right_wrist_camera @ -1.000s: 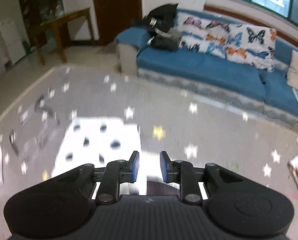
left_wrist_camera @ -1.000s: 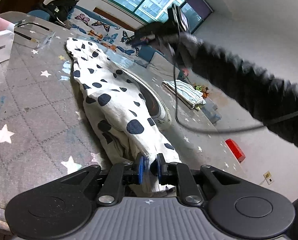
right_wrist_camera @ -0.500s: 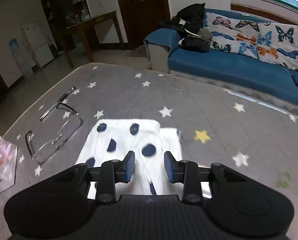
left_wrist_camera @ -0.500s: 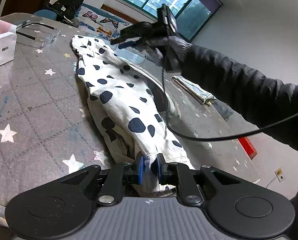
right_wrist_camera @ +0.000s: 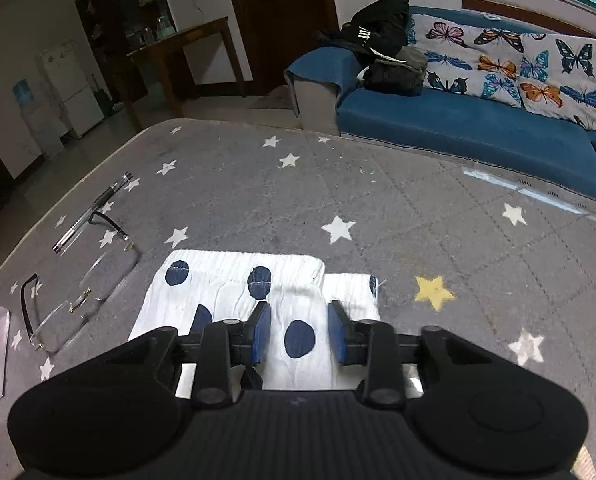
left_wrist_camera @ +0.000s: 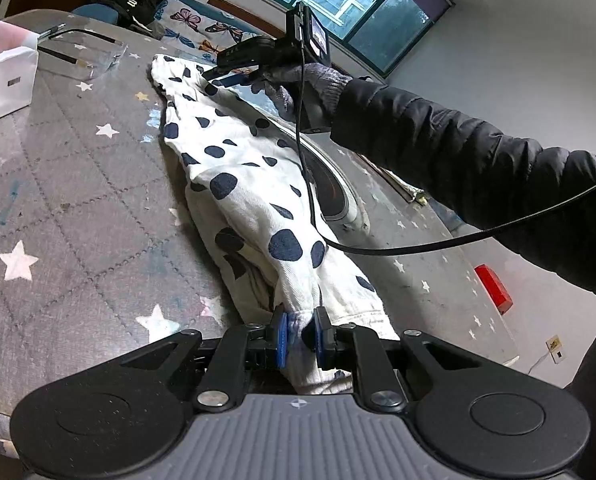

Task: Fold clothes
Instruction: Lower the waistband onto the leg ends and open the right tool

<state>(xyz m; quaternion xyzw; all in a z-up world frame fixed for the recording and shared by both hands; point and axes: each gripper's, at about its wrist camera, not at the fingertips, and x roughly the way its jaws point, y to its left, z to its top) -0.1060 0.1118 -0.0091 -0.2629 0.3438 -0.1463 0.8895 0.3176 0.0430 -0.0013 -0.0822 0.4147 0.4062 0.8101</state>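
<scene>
The left gripper [left_wrist_camera: 300,334] pinches one end of the spotted garment [left_wrist_camera: 234,168], which lies stretched across the star-patterned table [left_wrist_camera: 78,200]. At the garment's far end, the right gripper [right_wrist_camera: 299,332] hovers with jaws wide apart, eyeglasses [right_wrist_camera: 78,280] beside it.

Worktop [right_wrist_camera: 438,208]: grey quilted cover with star print. On it: white dotted garment [right_wrist_camera: 234,292] laid out lengthwise, pen [right_wrist_camera: 94,210] and rimless glasses [right_wrist_camera: 78,284] beside it, white box [left_wrist_camera: 2,84] at the edge.
</scene>
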